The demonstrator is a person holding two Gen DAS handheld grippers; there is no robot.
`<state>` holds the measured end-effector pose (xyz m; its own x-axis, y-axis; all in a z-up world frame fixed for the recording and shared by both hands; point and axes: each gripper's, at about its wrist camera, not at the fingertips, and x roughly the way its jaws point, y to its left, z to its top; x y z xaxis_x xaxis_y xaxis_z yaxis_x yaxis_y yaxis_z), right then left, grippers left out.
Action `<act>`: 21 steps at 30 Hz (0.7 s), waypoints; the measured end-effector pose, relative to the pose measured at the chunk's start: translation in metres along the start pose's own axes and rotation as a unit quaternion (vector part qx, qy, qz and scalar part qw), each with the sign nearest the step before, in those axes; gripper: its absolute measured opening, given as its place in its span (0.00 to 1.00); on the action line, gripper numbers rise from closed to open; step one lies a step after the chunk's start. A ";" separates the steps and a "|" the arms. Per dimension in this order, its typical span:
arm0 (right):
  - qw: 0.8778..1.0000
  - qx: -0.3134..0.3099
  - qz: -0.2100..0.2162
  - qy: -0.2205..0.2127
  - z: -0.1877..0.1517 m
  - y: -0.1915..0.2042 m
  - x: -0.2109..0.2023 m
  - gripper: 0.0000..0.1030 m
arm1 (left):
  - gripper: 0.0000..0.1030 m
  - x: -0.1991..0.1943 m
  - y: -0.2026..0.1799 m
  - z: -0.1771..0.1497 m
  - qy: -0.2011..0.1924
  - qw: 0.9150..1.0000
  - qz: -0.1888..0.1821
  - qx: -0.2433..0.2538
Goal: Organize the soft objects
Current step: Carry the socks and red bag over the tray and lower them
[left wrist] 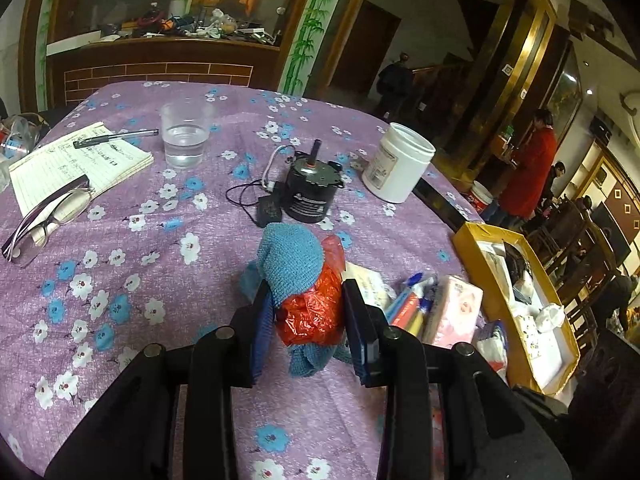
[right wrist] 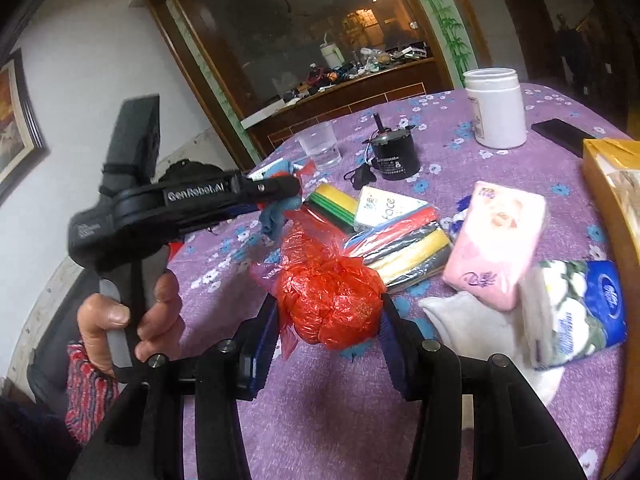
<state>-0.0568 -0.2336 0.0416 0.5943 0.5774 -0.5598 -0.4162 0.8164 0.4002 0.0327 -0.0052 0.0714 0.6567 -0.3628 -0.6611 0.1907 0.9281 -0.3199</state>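
My left gripper (left wrist: pixel 306 296) is shut on a blue knitted cloth (left wrist: pixel 290 264) and a scrap of red plastic bag (left wrist: pixel 312 316), held above the purple floral tablecloth (left wrist: pixel 132 264). In the right wrist view the left gripper (right wrist: pixel 276 194) shows at the left with the blue cloth (right wrist: pixel 276 218) hanging from it. My right gripper (right wrist: pixel 330 312) is shut on a crumpled red plastic bag (right wrist: pixel 332 304). A pink tissue pack (right wrist: pixel 496 240), a blue tissue pack (right wrist: pixel 576 312), a white cloth (right wrist: pixel 464 316) and coloured sponge packs (right wrist: pixel 404 248) lie on the table.
A yellow box (left wrist: pixel 472 236) with soft items stands at the right edge. A black motor (left wrist: pixel 310 188), a white jar (left wrist: pixel 400 168), a cup of water (left wrist: pixel 185 138), a notepad with pen (left wrist: pixel 80 164), glasses (left wrist: pixel 52 212) and a phone (right wrist: pixel 562 134) lie further back.
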 end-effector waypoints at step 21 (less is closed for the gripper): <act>0.969 0.136 -0.113 -0.171 0.028 -0.130 -0.196 0.47 | 0.30 0.016 -0.214 -0.019 0.064 0.986 -0.102 0.119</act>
<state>-0.0997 -0.4537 0.1199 0.8617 0.3108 -0.4011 -0.0795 0.8634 0.4982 -0.0114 -0.2112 0.1167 0.4930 -0.5372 -0.6844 0.4851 0.8227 -0.2964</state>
